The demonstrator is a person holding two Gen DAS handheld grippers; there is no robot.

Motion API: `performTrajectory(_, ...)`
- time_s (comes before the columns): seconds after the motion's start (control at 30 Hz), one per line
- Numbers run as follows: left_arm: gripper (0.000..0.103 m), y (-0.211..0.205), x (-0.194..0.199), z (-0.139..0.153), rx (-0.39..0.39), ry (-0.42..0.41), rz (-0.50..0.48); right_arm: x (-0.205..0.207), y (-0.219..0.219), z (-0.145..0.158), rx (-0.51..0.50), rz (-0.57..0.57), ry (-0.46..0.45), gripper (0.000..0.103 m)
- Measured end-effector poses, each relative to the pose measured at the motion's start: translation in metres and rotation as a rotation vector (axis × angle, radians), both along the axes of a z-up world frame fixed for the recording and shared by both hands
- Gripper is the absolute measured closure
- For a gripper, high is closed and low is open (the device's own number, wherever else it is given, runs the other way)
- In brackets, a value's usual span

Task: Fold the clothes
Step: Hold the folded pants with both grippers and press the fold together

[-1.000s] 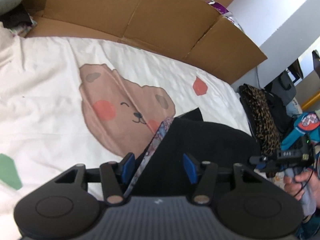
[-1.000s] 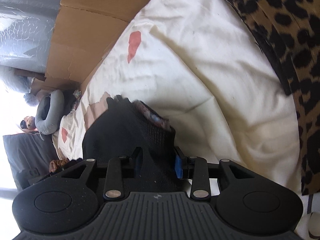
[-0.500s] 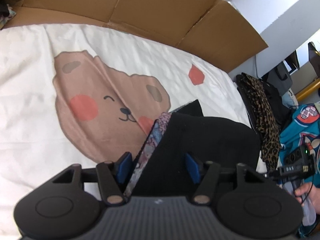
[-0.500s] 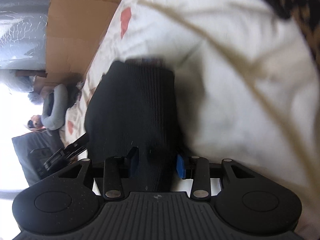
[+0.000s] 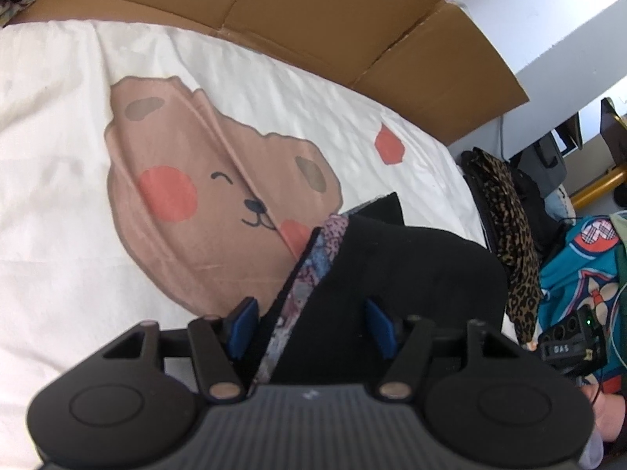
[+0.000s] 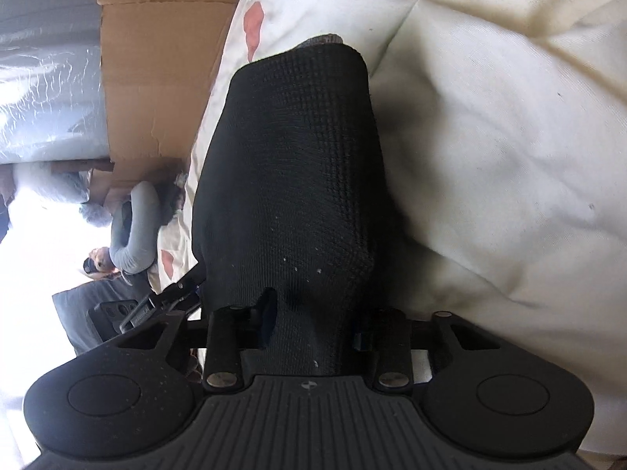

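A black knit garment [image 5: 411, 274] with a blue-grey patterned lining strip [image 5: 313, 270] lies bunched on the cream bear-print bedsheet [image 5: 196, 90]. Its near end runs between the blue pads of my left gripper [image 5: 309, 327], which is shut on it. In the right wrist view the same black garment [image 6: 290, 164] stretches away from my right gripper [image 6: 313, 329], which is shut on its near end, and the fabric covers both pads. The left gripper [image 6: 156, 305] shows at the left there, beside the garment's edge. The right gripper [image 5: 568, 340] shows low on the right of the left wrist view.
Flattened cardboard [image 5: 313, 11] stands along the far side of the bed. A leopard-print garment [image 5: 509, 227] and dark clothes lie past the bed's right end. A grey neck pillow [image 6: 133, 227] sits at the bed's other end. The sheet [image 6: 490, 137] is rumpled beside the garment.
The right gripper swung with the garment; the black outer face now fills its view and the patterned lining and leopard fabric left it. The left view shifted slightly over the bear print.
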State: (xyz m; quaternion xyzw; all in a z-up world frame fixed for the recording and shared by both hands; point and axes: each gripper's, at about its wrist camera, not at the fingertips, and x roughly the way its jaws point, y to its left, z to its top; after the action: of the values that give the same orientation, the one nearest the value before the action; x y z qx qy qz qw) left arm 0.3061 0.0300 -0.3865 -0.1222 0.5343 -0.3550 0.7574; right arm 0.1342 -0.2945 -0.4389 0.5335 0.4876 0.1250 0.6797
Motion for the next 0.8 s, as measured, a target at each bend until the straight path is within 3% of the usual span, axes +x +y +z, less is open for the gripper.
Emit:
performTrajectory(0.03,0.042,0.0,-0.001,0.0,-0.001,0.004,-0.001,0.001,0.001,0.0,-0.012,0.014,0.001,0.095)
performTrajectory(0.5,0.054,-0.004,-0.009,-0.002,-0.02,0.067,-0.019,-0.008,-0.002,0.025,-0.028,0.055,0.013,0.097)
performTrajectory(0.8,0.055,-0.017,-0.018,0.004,-0.032,0.111,-0.095,-0.032,-0.024,0.033,-0.045,0.047,0.034,0.097)
